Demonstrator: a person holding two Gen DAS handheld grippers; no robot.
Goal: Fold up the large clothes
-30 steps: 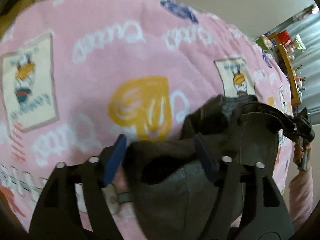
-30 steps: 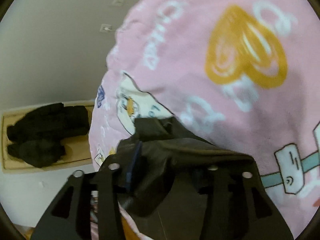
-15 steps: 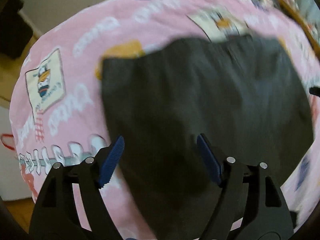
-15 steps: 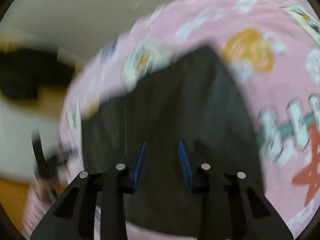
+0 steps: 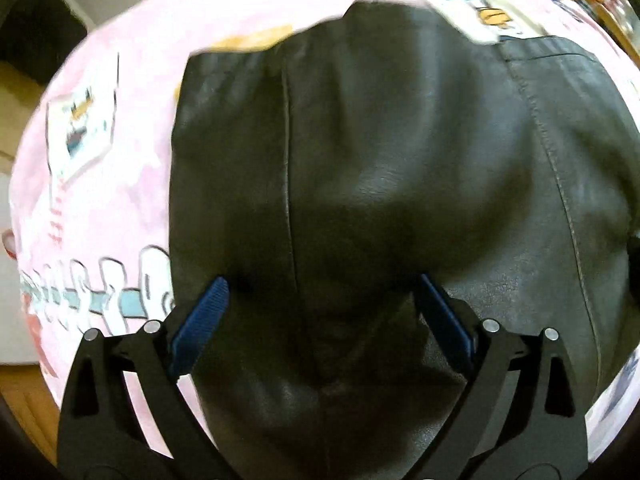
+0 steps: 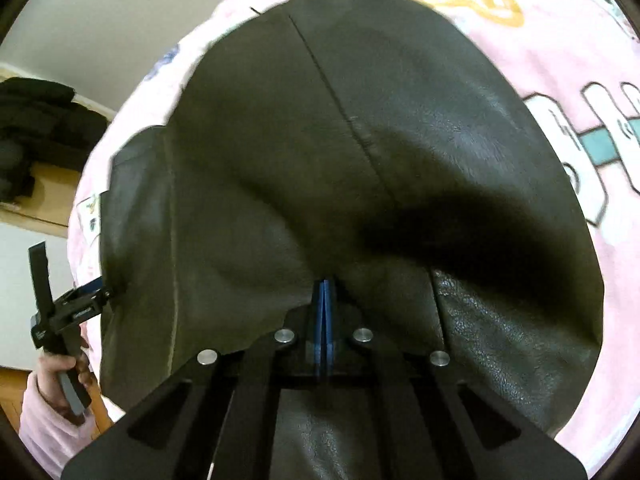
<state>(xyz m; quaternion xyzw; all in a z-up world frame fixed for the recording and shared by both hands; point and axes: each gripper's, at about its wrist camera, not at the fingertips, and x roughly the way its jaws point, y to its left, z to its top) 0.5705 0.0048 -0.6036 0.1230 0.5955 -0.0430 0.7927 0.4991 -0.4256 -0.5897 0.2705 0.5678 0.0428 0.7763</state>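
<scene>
Lying spread on the pink printed blanket (image 5: 120, 184), the black leather garment (image 5: 400, 152) covers most of what both wrist cameras take in. We note a stitched seam running down its middle in each view, and a second seam line toward its right side in the left wrist view. Its surface is grained and rises in a soft bulge ahead of both tools. Pink blanket shows past its far edge and along both sides (the prints include a yellow heart and small cartoon panels).

We find the left gripper (image 5: 320, 312) directly over the garment, its blue pads (image 5: 200, 320) set wide apart and its jaws opening; leather lies beneath and between them, but neither pad presses on it. The right gripper (image 6: 325, 308) has its blue pads together with barely a slit between, its jaws closing. We cannot tell whether a fold of leather is caught there, as the tips meet right at the garment's surface.

In the right wrist view, the left gripper appears at the garment's left edge, held by a hand (image 6: 60, 376) in a pink sleeve (image 6: 36, 420). Beyond the blanket's edge we see a wooden shelf (image 6: 48, 192) bearing dark folded clothing (image 6: 36, 120), against a pale wall (image 6: 120, 8).
</scene>
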